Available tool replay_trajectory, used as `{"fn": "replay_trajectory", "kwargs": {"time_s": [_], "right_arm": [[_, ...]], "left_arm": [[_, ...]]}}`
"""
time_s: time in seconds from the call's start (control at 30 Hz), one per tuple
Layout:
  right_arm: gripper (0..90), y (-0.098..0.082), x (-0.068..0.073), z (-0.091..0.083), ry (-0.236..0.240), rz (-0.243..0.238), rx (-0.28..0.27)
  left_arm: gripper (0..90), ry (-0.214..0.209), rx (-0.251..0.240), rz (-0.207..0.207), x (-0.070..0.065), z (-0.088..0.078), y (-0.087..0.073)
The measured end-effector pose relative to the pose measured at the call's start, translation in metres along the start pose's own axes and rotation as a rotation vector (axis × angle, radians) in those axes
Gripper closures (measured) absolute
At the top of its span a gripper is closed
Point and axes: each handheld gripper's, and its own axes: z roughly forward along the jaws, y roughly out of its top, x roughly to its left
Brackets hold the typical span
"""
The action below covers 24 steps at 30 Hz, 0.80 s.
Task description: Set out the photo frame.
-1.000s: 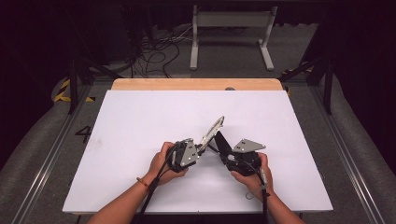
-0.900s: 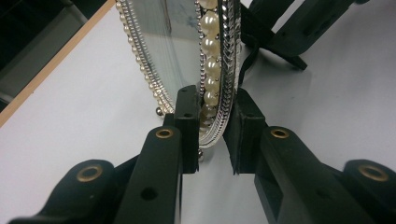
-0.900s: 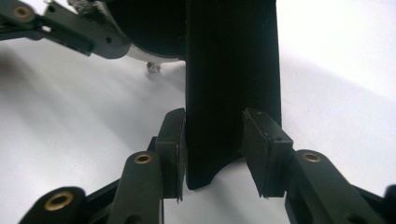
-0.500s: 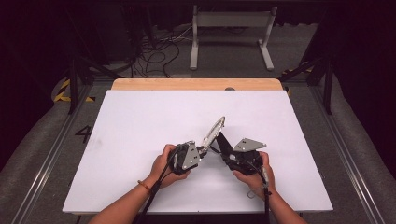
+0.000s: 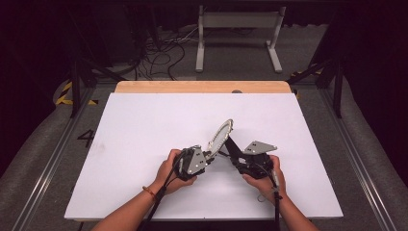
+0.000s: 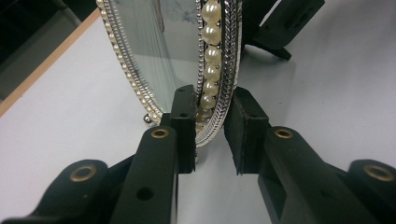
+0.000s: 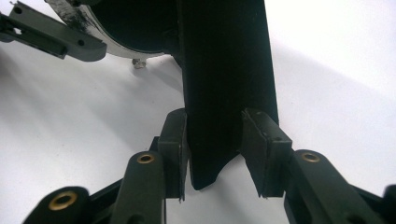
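Mirror (image 5: pixel 220 134) leans at frame centre; left gripper (image 6: pixel 210 128) has just loosened around its rim (image 6: pixel 219 100); right gripper (image 7: pixel 212 140) clamps its black stand (image 7: pixel 224 84).

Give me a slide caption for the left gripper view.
Left gripper, jaws astride the lower rim of an oval pearl-edged picture frame standing on the white table.

White table top (image 5: pixel 144 134) wide, plain, matte. Far edge shows strip of light wood (image 5: pixel 202 87). Oval picture frame (image 5: pixel 220 135) with pearl rim stands tilted on table near front middle, small metal foot (image 6: pixel 147 118) touches surface, black back stand (image 7: pixel 224 84) reaches down to table behind it. Faint grey smudge (image 5: pixel 98 147) on left part of top.
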Motion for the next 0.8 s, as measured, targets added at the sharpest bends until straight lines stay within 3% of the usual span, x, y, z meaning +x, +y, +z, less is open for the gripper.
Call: {"fn": "replay_trajectory", "kwargs": {"time_s": [0.2,0.27,0.4,0.47,0.5,0.63,0.67,0.73,0.8], "right_arm": [[62.4,0.004,0.0,-0.016,-0.001,-0.006,-0.047],[71.8,0.005,0.002,-0.028,0.036,-0.024,-0.102],[84.5,0.011,0.01,-0.036,0.084,-0.06,-0.14],[86.4,0.012,0.012,-0.036,0.098,-0.067,-0.139],[89.1,0.011,0.017,-0.032,0.12,-0.079,-0.128],[89.5,0.008,0.019,-0.022,0.121,-0.082,-0.091],[89.5,0.006,0.018,-0.019,0.12,-0.078,-0.081],[89.5,0.001,0.014,-0.01,0.113,-0.068,-0.054],[89.5,0.0,0.012,-0.007,0.1,-0.066,-0.042]], "left_arm": [[71.4,-0.036,-0.019,-0.021,0.003,-0.017,-0.001],[71.2,-0.057,-0.012,-0.038,0.006,-0.028,-0.006],[71.7,-0.061,-0.006,-0.075,0.015,-0.038,-0.018],[71.9,-0.056,-0.001,-0.089,0.02,-0.04,-0.022],[72.1,-0.053,0.001,-0.125,0.027,-0.041,-0.026],[75.7,-0.054,0.015,-0.146,0.034,-0.039,-0.03],[77.4,-0.072,0.015,-0.157,0.036,-0.039,-0.032],[83.5,-0.071,0.048,-0.12,0.036,-0.038,-0.032],[87.6,-0.073,0.039,-0.123,0.036,-0.037,-0.032]]}}
